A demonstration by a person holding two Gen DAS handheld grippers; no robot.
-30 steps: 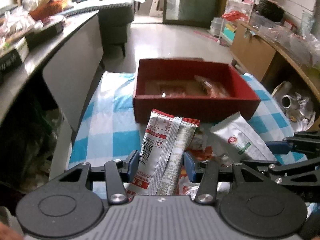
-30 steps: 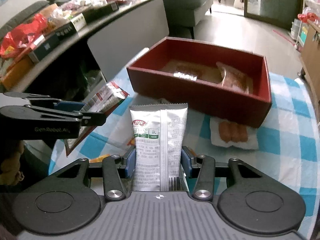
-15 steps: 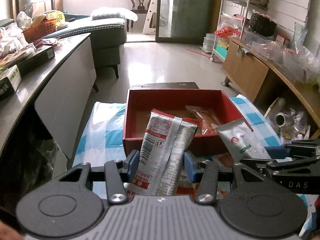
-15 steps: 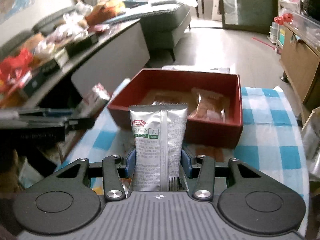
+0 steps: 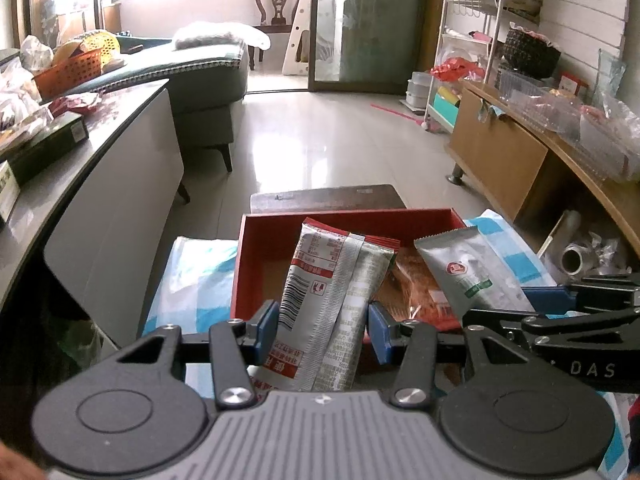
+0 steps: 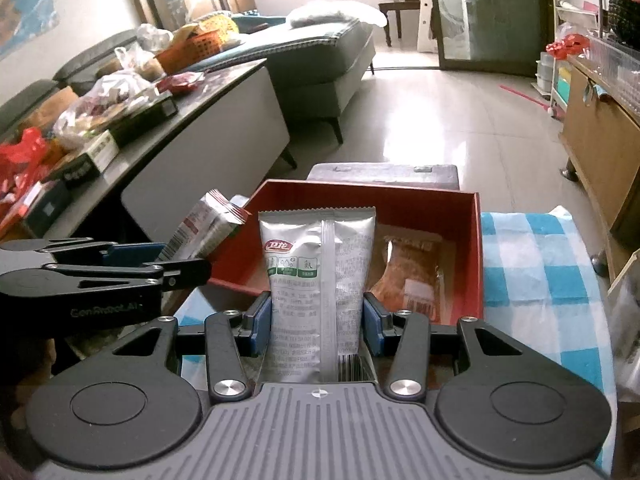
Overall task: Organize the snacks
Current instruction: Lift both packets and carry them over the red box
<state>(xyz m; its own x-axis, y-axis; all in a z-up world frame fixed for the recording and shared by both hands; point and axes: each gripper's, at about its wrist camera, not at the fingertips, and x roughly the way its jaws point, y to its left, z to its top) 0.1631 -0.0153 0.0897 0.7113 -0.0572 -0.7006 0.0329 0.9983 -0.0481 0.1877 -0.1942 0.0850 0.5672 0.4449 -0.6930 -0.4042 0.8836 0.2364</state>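
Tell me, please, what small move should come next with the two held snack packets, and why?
Probably lower both over the red box and release. The left hand-held gripper clamps the red-striped packet, the right hand-held gripper the silver packet, both near its front wall.

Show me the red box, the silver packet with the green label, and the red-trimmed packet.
red box [image 6: 478, 248], right wrist view, right wall.
silver packet [image 6: 320, 280], right wrist view, back seam.
red-trimmed packet [image 5: 320, 300], left wrist view, middle.

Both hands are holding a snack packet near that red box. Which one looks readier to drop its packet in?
Probably the right. Its silver packet with the green label stands upright, lined up with the open red cardboard box. The left gripper holds its red-and-silver packet tilted, nearer the box's left wall, though it is also close.
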